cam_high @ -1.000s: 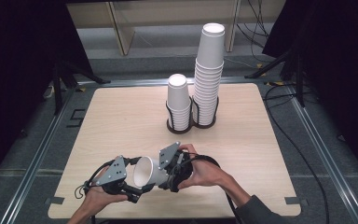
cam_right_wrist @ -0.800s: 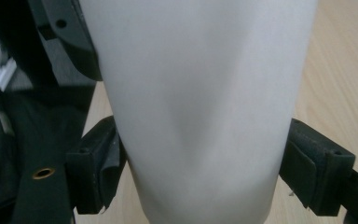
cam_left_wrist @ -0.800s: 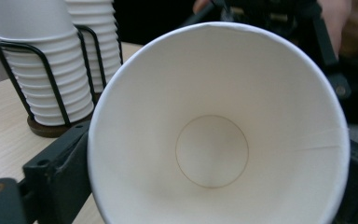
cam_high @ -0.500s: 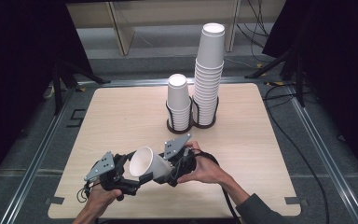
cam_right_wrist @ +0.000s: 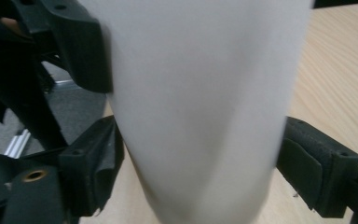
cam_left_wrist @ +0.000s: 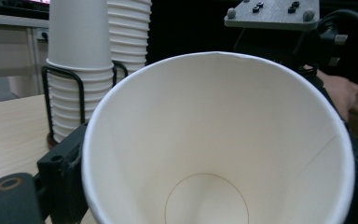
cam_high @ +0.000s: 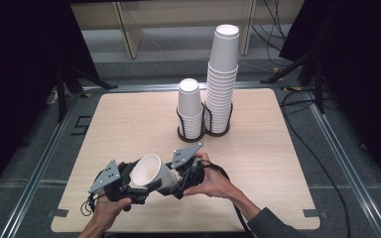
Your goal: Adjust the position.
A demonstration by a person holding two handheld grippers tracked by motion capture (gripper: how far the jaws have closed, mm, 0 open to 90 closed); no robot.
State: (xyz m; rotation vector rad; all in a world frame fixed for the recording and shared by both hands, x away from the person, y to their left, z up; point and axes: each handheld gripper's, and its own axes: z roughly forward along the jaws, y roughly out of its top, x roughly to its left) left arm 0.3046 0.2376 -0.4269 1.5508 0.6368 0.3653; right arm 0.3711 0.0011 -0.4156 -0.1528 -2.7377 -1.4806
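Hands come in from the bottom edge of the high view, low and left of centre, each carrying a gripper. The left gripper (cam_high: pixel 129 186) and the right gripper (cam_high: pixel 178 181) meet on one white paper cup (cam_high: pixel 151 173), which lies tilted with its mouth toward the upper left. The left jaws have just been closing, with the cup's rim between them. Beneath is a pale wooden table (cam_high: pixel 287 163); dark floor and cables surround it. At upper centre a black wire holder (cam_high: pixel 204 130) keeps a short cup stack (cam_high: pixel 190 106) and a tall cup stack (cam_high: pixel 223 74).

Left gripper view: the cup's open mouth (cam_left_wrist: pixel 219 140) faces the camera, a black pad (cam_left_wrist: pixel 65 172) touching its rim at lower left; the stacks stand at upper left.

Right gripper view: the cup's wall (cam_right_wrist: pixel 200 107) runs up the middle, black pads (cam_right_wrist: pixel 91 163) pressing it from either side in a firm hold.
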